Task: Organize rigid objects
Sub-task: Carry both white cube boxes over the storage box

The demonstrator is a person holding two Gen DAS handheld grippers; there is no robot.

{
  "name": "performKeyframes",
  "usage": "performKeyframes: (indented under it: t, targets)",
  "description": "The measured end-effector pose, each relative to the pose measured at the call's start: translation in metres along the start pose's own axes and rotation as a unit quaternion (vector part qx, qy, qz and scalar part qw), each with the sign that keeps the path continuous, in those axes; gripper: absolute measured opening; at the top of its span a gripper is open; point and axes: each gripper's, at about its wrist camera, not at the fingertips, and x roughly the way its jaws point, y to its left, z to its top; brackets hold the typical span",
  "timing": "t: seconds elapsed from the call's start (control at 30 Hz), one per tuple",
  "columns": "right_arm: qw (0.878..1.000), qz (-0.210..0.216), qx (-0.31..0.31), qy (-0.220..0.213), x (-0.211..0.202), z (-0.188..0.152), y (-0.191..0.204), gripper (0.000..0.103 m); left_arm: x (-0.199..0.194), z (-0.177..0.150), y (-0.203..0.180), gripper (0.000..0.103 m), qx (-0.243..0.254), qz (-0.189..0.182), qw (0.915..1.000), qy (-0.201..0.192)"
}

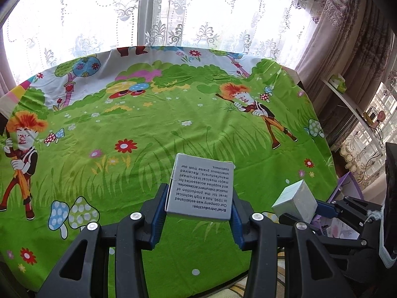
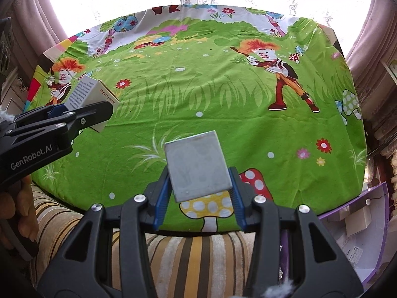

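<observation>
Clamping a printed box point(image 1: 201, 188) by its two long sides, the left gripper point(image 1: 198, 213) has its blue pads point(image 1: 158, 213) pressed flat against the cardboard, so the box rides level with its text face up and its far end sticking out past the fingertips. That side grip looks chosen to leave the bottom free for setting down. The right gripper point(image 2: 198, 193) does the same with a plain grey box point(image 2: 198, 165), pads point(image 2: 162, 198) tight on both sides, though this one sits twisted a little between them. Both boxes are in the air over the near edge of the table point(image 2: 223, 104), not touching its cartoon cloth point(image 1: 148, 129), and the two are near each other, left box a bit farther in. From the right wrist view, a purple tray point(image 2: 382, 236) with more small boxes lies below the table's right corner, likely the source or the destination; I cannot tell which. A striped seat point(image 2: 188, 255) runs under the table's edge.
</observation>
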Motion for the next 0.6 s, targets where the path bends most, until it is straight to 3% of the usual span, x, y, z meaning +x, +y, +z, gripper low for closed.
performKeyframes:
  t: [0.17, 0.6]
  targets:
    - [1.000, 0.001, 0.010, -0.022, -0.029, -0.010, -0.003, 0.048, -0.030, -0.008, -0.008, 0.045, 0.000, -0.006, 0.9998, -0.020]
    - [0.999, -0.006, 0.013, -0.041, -0.084, -0.045, -0.008, 0.048, -0.080, -0.057, -0.024, 0.045, -0.021, -0.032, 0.9990, -0.021]
